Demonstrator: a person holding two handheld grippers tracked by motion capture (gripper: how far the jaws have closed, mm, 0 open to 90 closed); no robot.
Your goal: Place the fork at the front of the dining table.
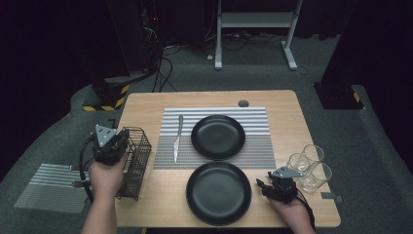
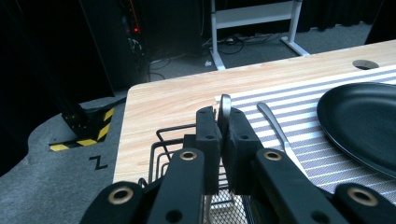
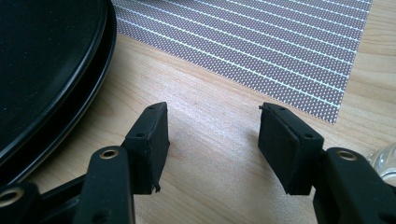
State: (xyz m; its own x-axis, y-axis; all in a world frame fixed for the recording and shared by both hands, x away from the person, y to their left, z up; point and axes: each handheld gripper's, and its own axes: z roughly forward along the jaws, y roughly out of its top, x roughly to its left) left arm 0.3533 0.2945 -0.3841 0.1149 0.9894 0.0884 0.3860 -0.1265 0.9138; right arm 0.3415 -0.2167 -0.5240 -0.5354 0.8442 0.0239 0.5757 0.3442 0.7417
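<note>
The left gripper point(image 2: 223, 135) sits over the black wire basket point(image 1: 134, 161) at the table's left edge, its jaws pinched on the handle end of a piece of metal cutlery point(image 2: 225, 105); the rounded tip pokes up between the pads, and what kind of utensil it is cannot be told, since the working end hangs hidden below, probably inside the basket. The pinch is high on the handle, which seems sensible for lifting it straight up out of the wire walls without snagging.

A knife point(image 1: 178, 138) already lies on the striped placemat point(image 1: 214, 113), just left of the far black plate point(image 1: 217, 136), blade pointing away from the person; that reads as a place setting being built, so the held piece likely belongs on the mat too.

The near black plate point(image 1: 218, 192) rests on bare wood with its far rim overlapping the mat; three clear glasses point(image 1: 309, 166) cluster at the right edge.

The right gripper point(image 3: 212, 140) rests low on the wooden table point(image 1: 146, 105) between the near plate and the glasses, jaws spread with nothing between them, parked out of the way.
</note>
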